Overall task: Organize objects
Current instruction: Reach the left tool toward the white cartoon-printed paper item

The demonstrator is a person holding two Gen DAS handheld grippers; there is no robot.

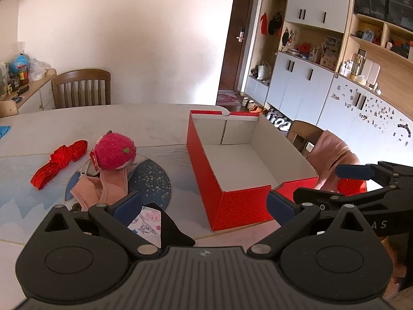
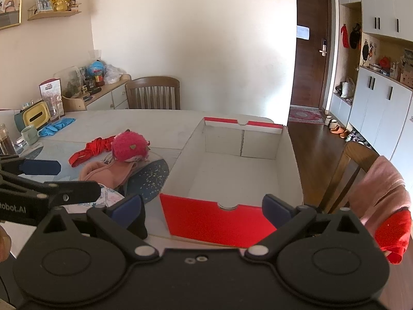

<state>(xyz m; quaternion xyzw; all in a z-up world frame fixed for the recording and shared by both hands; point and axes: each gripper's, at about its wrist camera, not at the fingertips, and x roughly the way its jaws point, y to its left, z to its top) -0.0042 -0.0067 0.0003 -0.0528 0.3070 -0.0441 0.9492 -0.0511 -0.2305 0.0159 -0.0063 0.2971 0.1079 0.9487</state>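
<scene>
An open red cardboard box (image 1: 204,170) (image 2: 206,222) with a white, empty inside stands on the pale table (image 1: 155,124). To its left lie a fuzzy pink hat (image 1: 114,151) (image 2: 130,146), a red ribbon bundle (image 1: 59,162) (image 2: 90,149) and folded pink cloth (image 1: 100,188) (image 2: 108,170). A printed white cloth (image 1: 147,222) and a black cloth (image 1: 173,230) lie nearest me. My left gripper (image 1: 204,206) (image 2: 59,179) hovers open over these cloths, holding nothing. My right gripper (image 2: 202,209) (image 1: 335,184) is open before the box's near wall, also holding nothing.
A wooden chair (image 1: 82,87) stands at the table's far side. Another chair at the right carries a pink towel (image 2: 379,188) and a red cloth (image 2: 395,232). Blue gloves (image 2: 56,126), a yellow tissue box (image 2: 33,116) and a mug (image 2: 29,134) sit far left.
</scene>
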